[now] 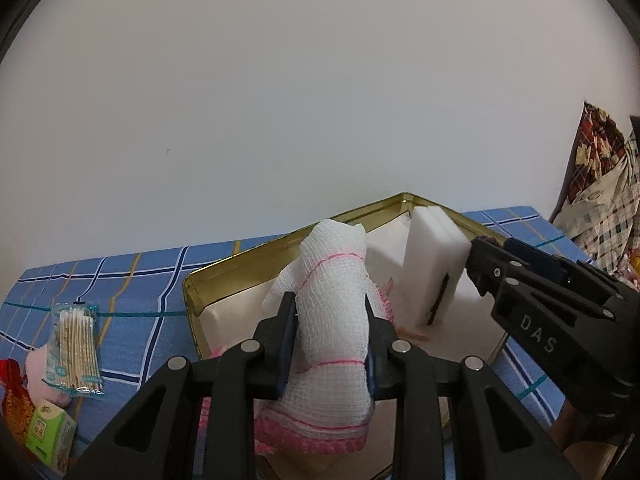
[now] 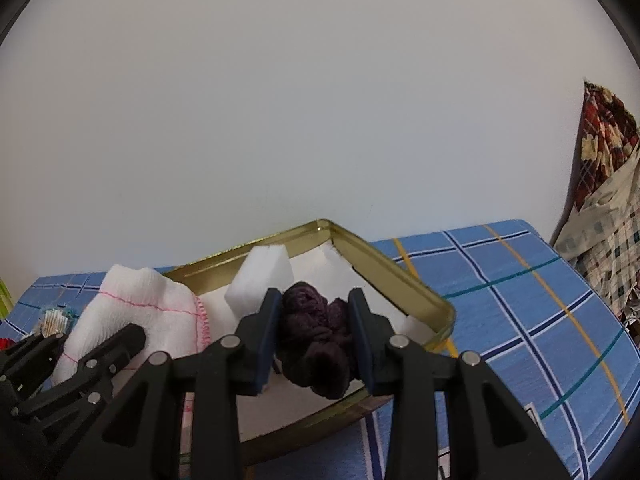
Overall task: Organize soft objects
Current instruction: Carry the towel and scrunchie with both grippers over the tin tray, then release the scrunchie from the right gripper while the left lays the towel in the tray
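Observation:
My left gripper (image 1: 331,312) is shut on a folded white gauze cloth with pink stitching (image 1: 334,304), held over the near left part of a gold-rimmed tin box (image 1: 240,258). The same cloth (image 2: 136,312) shows at the left of the right wrist view. My right gripper (image 2: 314,312) is shut on a dark purple knitted bundle (image 2: 316,336) above the box's white floor (image 2: 224,300). White foam blocks (image 1: 434,260) stand upright inside the box toward its far corner. The right gripper (image 1: 476,258) reaches in beside those blocks.
The box rests on a blue checked tablecloth (image 2: 520,300) against a plain white wall. Left of the box lie a packet of cotton swabs (image 1: 76,348), a pink fluffy item (image 1: 38,368), a small green carton (image 1: 50,436) and a red pouch (image 1: 12,396). Patterned fabric (image 2: 604,184) hangs at the right.

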`<state>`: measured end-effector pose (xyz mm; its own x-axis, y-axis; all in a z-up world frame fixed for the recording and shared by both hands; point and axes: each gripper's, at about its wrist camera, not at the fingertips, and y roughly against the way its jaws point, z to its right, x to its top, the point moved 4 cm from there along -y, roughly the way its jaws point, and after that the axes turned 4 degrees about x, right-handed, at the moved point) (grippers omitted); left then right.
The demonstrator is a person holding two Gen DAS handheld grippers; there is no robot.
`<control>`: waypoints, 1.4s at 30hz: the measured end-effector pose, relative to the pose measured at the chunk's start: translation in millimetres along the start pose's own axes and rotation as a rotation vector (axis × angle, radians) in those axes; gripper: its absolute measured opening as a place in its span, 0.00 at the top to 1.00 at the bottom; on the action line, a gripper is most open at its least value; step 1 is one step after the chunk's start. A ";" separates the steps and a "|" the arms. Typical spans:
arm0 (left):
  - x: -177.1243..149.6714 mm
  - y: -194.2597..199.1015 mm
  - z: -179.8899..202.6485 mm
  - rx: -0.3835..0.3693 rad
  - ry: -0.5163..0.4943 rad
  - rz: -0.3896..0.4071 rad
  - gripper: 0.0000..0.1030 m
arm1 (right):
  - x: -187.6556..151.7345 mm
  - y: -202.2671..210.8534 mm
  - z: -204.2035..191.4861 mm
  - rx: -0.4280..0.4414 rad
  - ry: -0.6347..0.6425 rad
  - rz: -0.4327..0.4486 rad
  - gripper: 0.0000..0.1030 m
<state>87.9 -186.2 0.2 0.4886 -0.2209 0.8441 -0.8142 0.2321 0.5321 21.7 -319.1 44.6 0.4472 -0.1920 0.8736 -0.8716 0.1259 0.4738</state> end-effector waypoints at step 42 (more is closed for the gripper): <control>-27.1 52.8 -21.1 0.188 0.015 0.083 0.12 | 0.2 47.3 2.8 -0.060 -0.012 0.244 0.00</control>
<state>38.3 -148.0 6.8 0.4207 -0.1937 0.8863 -0.8954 0.0681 0.4399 -19.9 -315.9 66.9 0.2224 -0.1600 0.9617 -0.9398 0.2275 0.2551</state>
